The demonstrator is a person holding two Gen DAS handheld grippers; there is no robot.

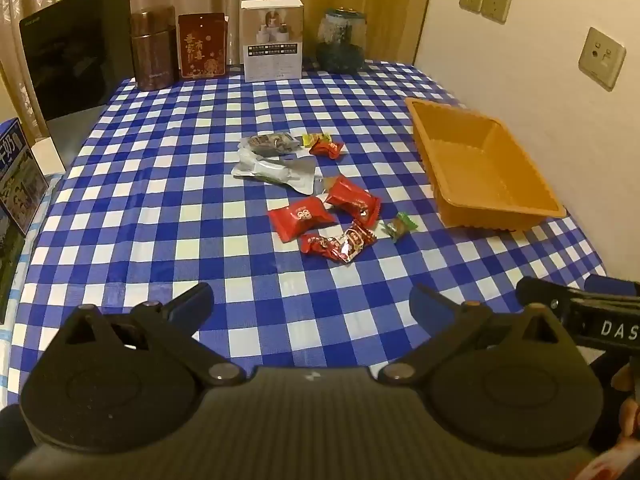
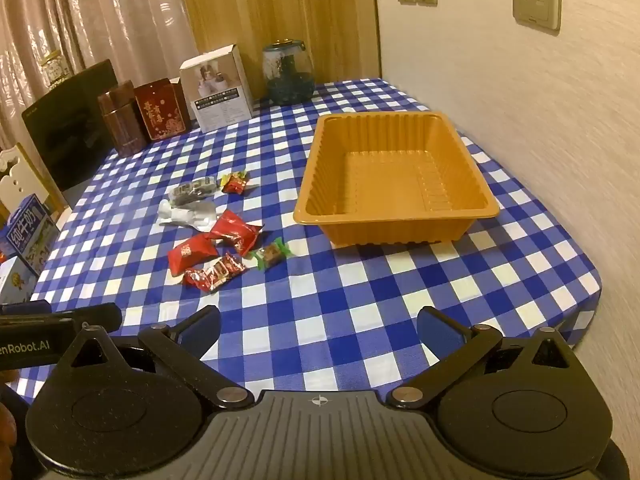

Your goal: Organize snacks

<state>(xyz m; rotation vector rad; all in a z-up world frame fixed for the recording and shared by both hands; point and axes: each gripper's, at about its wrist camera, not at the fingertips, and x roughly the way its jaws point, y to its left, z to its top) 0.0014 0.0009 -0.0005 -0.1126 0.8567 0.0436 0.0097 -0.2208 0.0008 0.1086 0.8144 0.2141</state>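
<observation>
Several wrapped snacks lie loose mid-table: red packets (image 1: 301, 218) (image 2: 188, 254), a silver pouch (image 1: 276, 170) (image 2: 186, 212), a dark clear packet (image 1: 270, 144) (image 2: 192, 192) and a green-ended candy (image 1: 400, 226) (image 2: 272, 256). An empty orange plastic tray (image 1: 528, 168) (image 2: 312, 184) stands to their right by the wall. My left gripper (image 1: 312, 304) is open and empty above the near table edge, short of the snacks. My right gripper (image 2: 318, 324) is open and empty, near the table's front, in front of the tray.
On the blue-and-white checked cloth (image 1: 200, 128), along the back edge, stand a brown tin (image 1: 154, 48), a red box (image 1: 202, 46), a white carton (image 1: 272, 40) and a glass jar (image 1: 341, 40). A black panel (image 1: 76, 44) and milk cartons (image 2: 28, 236) sit at left. A wall runs along the right.
</observation>
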